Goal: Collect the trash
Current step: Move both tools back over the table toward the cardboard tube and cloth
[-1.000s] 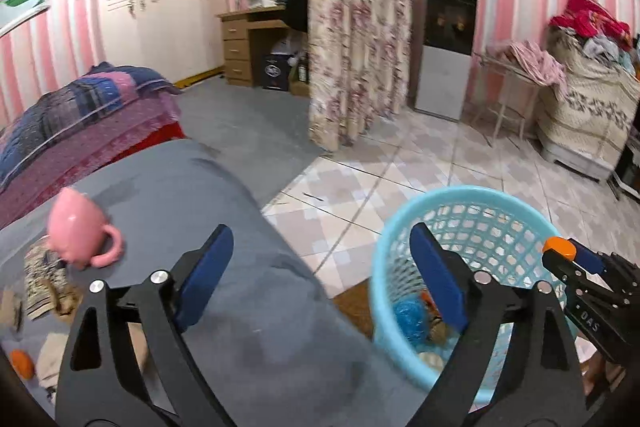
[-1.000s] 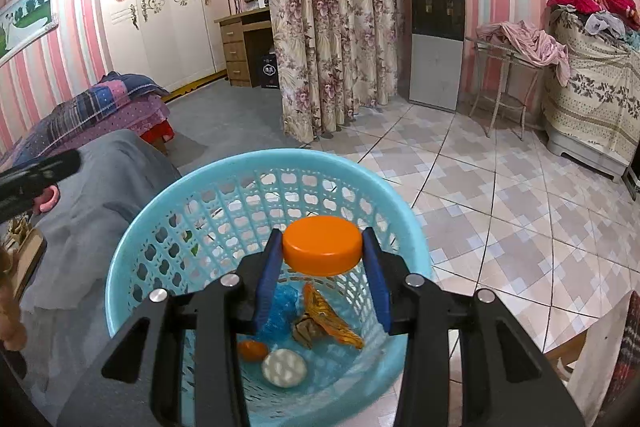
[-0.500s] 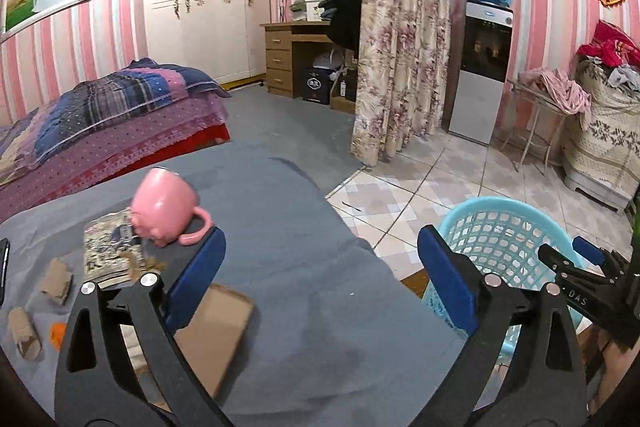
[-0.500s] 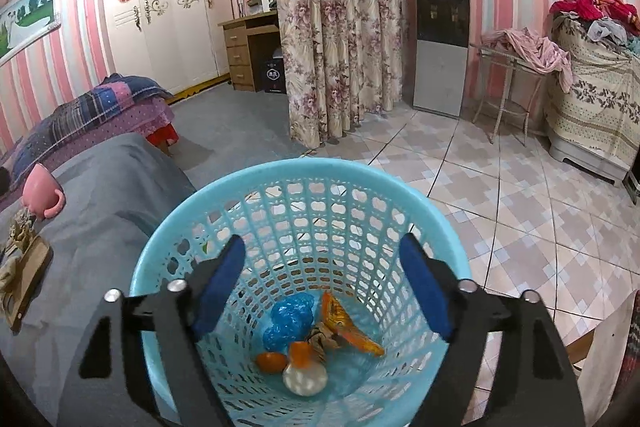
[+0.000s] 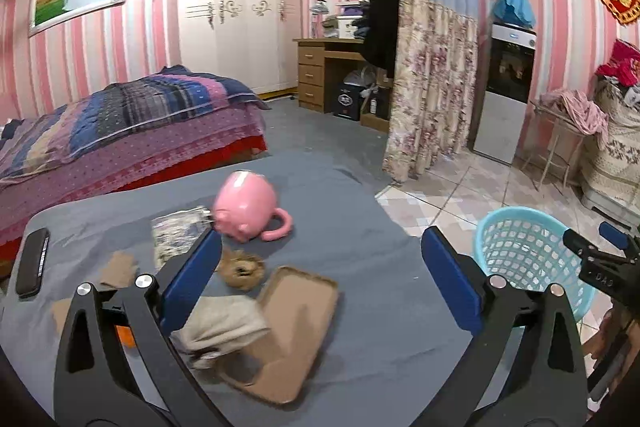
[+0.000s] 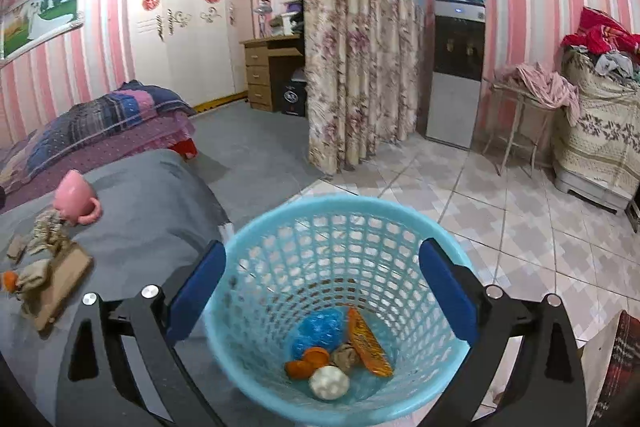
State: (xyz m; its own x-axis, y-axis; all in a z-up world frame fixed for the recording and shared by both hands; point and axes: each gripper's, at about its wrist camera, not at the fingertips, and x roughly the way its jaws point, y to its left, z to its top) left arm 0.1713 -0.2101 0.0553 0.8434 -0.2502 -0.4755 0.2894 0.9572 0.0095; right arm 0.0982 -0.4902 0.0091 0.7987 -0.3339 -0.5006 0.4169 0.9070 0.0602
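Your right gripper [image 6: 322, 285] had just spread its jaws, empty, over the basket [image 6: 340, 211]. Your left gripper [image 5: 320, 277], jaws wide, faced the bench: best straddle the crumpled paper [image 5: 224, 323] squarely.

In the left wrist view the basket [image 5: 528, 259] is partly covered by a claw finger, and its contents cannot be seen. The cardboard tray [image 5: 288, 331] is blurred. An orange scrap [image 5: 125, 335] is mostly hidden.
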